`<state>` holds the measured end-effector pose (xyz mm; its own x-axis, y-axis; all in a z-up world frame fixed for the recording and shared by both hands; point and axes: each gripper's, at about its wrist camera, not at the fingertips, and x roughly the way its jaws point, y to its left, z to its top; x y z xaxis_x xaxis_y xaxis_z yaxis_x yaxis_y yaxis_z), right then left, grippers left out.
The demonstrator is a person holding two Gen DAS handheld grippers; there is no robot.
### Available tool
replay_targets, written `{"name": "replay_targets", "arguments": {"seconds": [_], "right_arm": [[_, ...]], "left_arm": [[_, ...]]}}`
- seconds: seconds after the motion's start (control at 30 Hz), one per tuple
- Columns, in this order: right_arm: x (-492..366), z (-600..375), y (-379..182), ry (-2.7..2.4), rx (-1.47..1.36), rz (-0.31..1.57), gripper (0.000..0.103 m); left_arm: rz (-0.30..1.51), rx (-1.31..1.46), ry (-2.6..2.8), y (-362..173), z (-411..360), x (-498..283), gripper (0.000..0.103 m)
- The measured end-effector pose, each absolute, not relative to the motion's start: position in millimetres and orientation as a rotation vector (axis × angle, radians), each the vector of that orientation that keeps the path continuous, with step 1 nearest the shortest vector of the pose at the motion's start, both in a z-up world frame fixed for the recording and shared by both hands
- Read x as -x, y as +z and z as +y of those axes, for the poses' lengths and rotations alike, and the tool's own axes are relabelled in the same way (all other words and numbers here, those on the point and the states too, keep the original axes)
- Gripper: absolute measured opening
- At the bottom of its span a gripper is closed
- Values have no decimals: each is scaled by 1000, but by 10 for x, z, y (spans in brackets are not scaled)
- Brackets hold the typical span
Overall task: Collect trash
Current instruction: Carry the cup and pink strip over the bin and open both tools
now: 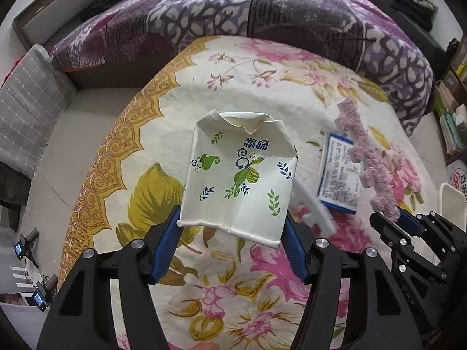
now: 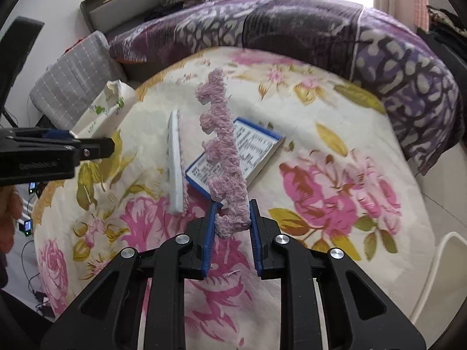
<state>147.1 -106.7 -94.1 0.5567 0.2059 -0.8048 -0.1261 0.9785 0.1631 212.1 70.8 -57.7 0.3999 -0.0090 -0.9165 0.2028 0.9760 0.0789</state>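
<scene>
My left gripper (image 1: 232, 227) is shut on a crushed white paper cup (image 1: 238, 175) with green and blue leaf prints, held above the floral bedspread (image 1: 163, 110). The cup also shows at the left of the right wrist view (image 2: 108, 108). My right gripper (image 2: 232, 214) is shut on a long pink fuzzy foam strip (image 2: 223, 148), held upright over the bed; the strip also shows in the left wrist view (image 1: 367, 157). A white foam strip (image 2: 175, 163) and a blue-edged printed box (image 2: 242, 151) lie on the bedspread just beyond the right gripper.
A purple patterned quilt (image 1: 262, 8) is bunched along the far side of the bed. A grey checked cushion (image 1: 26, 110) sits at the left. A white bin rim (image 1: 452, 204) stands at the right edge. Shelves with books (image 1: 452, 110) line the right wall.
</scene>
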Motion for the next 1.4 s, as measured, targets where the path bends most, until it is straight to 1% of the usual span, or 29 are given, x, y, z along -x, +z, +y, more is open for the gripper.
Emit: {"name": "replay_targets", "arguments": {"seconds": [0.47, 0.7, 0.93, 1.4], "right_arm": [[-1163, -1364, -370, 63, -166, 825, 21], [-969, -1585, -316, -18, -221, 807, 21], [-853, -1842, -392, -76, -261, 800, 21], [-629, -2139, -310, -92, -297, 772, 21]], "left_arm": [[1008, -117, -154, -166, 432, -1795, 63], [970, -113, -151, -163, 210, -1643, 63], [936, -119, -149, -198, -29, -1500, 63], [914, -143, -188, -125, -482, -1338, 63]]}}
